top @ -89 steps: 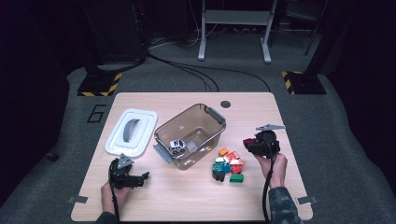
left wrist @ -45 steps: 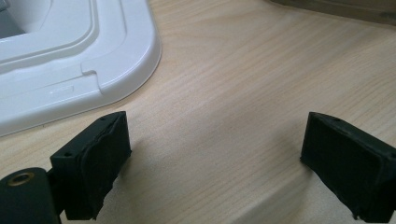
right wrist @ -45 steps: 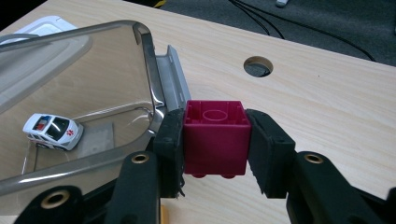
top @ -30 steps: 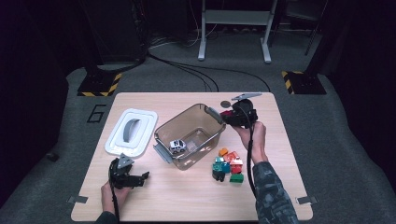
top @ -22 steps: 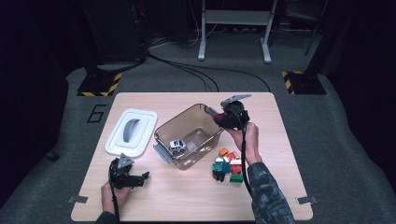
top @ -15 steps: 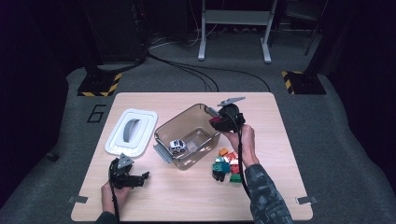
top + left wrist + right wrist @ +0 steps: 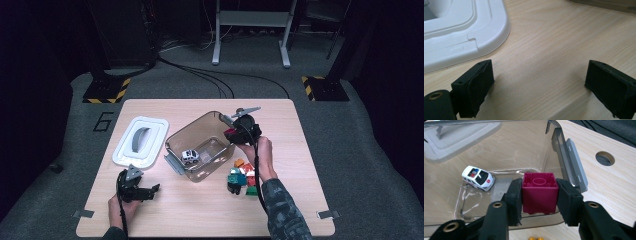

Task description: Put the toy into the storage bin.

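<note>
The right gripper (image 7: 539, 195) hangs over the near corner of the clear plastic box (image 7: 197, 137), and a dark red building block (image 7: 539, 192) sits between its jaws with its hollow underside turned up. Its jaws have just been opening a little, yet the block is not loose: both black pads (image 7: 515, 195) touch its sides, and it hangs above the box floor. From above, that gripper (image 7: 235, 132) shows at the box's right rim. Inside the box lies a small white toy car (image 7: 478, 178), well left of the block. A heap of coloured blocks (image 7: 242, 177) lies on the wooden table (image 7: 310, 160) just right of the box. The left gripper (image 7: 150, 191) rests near the table's front edge, its jaws spread wide with bare wood between them, close to the white lid (image 7: 461, 32).
</note>
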{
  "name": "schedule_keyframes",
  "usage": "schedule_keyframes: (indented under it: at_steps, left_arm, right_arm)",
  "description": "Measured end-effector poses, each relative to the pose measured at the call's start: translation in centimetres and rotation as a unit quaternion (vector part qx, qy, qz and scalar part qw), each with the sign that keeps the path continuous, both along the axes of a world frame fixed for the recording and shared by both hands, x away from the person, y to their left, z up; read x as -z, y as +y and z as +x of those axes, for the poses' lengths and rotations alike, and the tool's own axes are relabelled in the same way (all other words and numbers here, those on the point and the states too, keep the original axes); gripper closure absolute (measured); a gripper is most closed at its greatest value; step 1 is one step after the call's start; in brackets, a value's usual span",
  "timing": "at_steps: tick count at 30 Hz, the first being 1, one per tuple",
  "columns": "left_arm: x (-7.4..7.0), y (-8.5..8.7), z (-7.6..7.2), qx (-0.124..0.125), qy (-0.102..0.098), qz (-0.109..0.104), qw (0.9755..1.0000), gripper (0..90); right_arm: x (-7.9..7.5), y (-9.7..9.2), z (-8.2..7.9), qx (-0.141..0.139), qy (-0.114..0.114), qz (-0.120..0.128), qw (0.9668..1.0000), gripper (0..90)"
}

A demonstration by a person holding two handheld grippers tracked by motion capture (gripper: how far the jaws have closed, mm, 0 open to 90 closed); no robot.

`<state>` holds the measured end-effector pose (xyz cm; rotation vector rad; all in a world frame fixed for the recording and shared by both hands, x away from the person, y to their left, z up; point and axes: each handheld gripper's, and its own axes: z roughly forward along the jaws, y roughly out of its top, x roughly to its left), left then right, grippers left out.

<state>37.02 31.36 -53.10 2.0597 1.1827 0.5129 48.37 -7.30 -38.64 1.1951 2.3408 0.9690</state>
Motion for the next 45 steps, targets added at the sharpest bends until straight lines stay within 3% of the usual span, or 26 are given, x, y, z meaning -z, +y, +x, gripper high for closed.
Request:
schedule_keyframes:
  at_steps: [5,7,8,11,18,26,36,42,45]
  left_arm:
    - [0.0,0.0,0.0,0.000,-0.001,0.000,1.0000,8.0]
    - [0.0,0.0,0.0,0.000,-0.001,0.000,1.0000,8.1]
    - [0.0,0.0,0.0,0.000,0.000,0.000,1.0000,8.1]
    - [0.0,0.0,0.0,0.000,-0.001,0.000,1.0000,8.2]
    - [0.0,0.0,0.0,0.000,-0.001,0.000,1.0000,8.3]
    - [0.0,0.0,0.0,-0.001,-0.001,0.000,1.0000,8.4]
    - [0.0,0.0,0.0,-0.001,-0.001,0.000,1.0000,8.6]
    - [0.0,0.0,0.0,-0.001,-0.001,0.000,1.0000,8.6]
    - [0.0,0.0,0.0,-0.002,-0.001,0.000,1.0000,8.7]
  right_arm:
    - [-0.3,-0.4,-0.4,0.010,-0.008,0.005,0.9999,39.0]
    - [-0.4,-0.6,-0.5,0.011,-0.012,0.006,0.9998,36.8]
    - [-0.8,-1.0,-0.9,0.014,-0.019,0.017,0.9996,30.5]
    - [-1.2,-1.9,-1.5,0.020,-0.025,0.027,0.9991,23.3]
    - [-1.1,-4.3,-3.2,0.031,-0.030,0.035,0.9985,15.2]
    - [1.1,-6.5,-5.0,0.049,-0.012,0.039,0.9979,13.9]
    - [6.0,-7.8,-8.4,0.071,0.027,0.030,0.9967,14.4]
    - [8.5,-8.1,-8.8,0.092,0.048,0.026,0.9943,19.8]
    - [9.2,-8.1,-8.4,0.106,0.047,0.031,0.9928,21.2]
